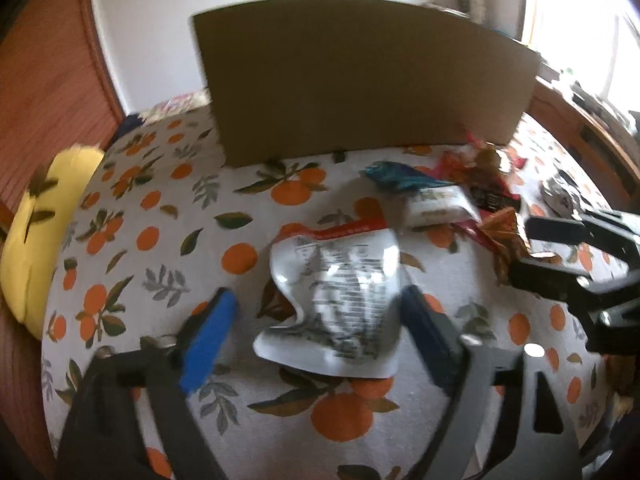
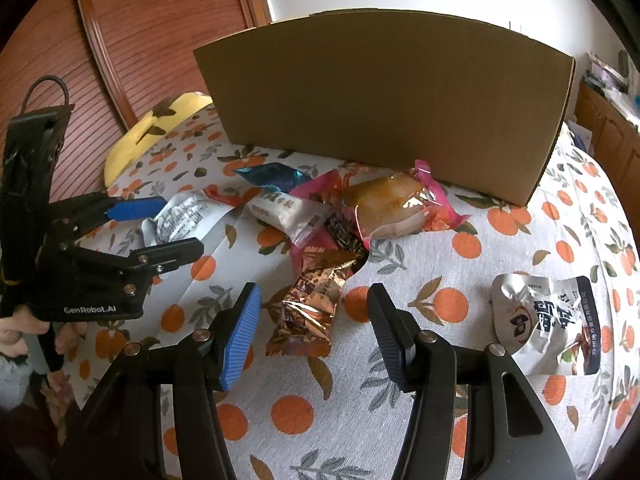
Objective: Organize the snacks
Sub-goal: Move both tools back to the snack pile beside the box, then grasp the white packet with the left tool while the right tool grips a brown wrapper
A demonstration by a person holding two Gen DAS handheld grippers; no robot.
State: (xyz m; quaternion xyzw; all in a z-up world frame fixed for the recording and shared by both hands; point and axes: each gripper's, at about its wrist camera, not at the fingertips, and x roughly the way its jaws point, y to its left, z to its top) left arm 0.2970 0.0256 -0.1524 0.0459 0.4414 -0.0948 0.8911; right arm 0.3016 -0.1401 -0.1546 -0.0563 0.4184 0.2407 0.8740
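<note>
A silver snack packet (image 1: 340,300) lies on the orange-print tablecloth between the open fingers of my left gripper (image 1: 320,316); it also shows in the right wrist view (image 2: 184,218). My right gripper (image 2: 314,312) is open around the near end of a copper-foil snack (image 2: 312,300). A pile of snacks lies behind: a blue wrapper (image 2: 272,174), a white packet (image 2: 286,210), and a pink-edged bag (image 2: 396,204). A tall cardboard box (image 2: 384,116) stands at the back. The right gripper shows at the right of the left wrist view (image 1: 532,248).
A silver and dark snack pouch (image 2: 548,320) lies apart at the right. A yellow cushion (image 1: 40,232) sits at the table's left edge. A wooden slatted door (image 2: 132,40) stands behind on the left, wooden furniture (image 1: 592,136) on the right.
</note>
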